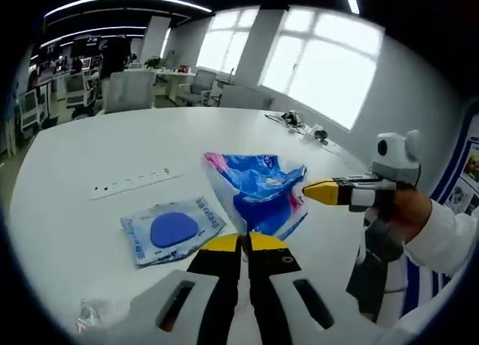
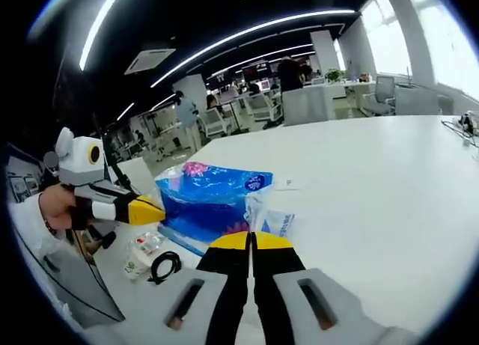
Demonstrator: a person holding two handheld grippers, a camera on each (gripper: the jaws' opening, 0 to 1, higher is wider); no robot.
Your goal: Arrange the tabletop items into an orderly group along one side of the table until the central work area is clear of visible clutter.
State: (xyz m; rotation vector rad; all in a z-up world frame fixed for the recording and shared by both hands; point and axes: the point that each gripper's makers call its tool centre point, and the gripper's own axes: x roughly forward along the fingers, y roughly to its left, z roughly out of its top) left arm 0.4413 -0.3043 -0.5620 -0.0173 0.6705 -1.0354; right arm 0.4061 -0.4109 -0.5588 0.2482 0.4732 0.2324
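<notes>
Left gripper (image 1: pixel 245 242), jaws pressed together, pinching the near edge of the blue plastic pack (image 1: pixel 262 191). The pack rises from the jaw tips and stands lifted over the white table (image 1: pixel 135 139).

Right gripper (image 1: pixel 314 191) comes in from the right in the left gripper view, yellow tips together on the pack's right corner. In the right gripper view, the right gripper (image 2: pixel 252 240) is shut on the clear edge of the same pack (image 2: pixel 213 195), and the left gripper (image 2: pixel 153 208) meets the pack's left end. So the pack is strung between the two grippers, long axis running roughly from one tip to the other; neither hand is nearer, both hold.

Just left of the pack on the table: a flat pouch with a blue oval (image 1: pixel 174 230), lying loose, nearest to the left gripper. Farther left, a white power strip (image 1: pixel 136 182). Near left corner, a scrap of clear wrapper (image 1: pixel 93 313). Below the left gripper in the right gripper view, a coiled black cable (image 2: pixel 165 267) beside a small packet (image 2: pixel 142 249).

Far right by the window: a tangle of cables (image 1: pixel 303 126). Office chairs (image 1: pixel 127 90) beyond the table.

Judgement: the pack should travel as one toward a table side; the pouch is next.
</notes>
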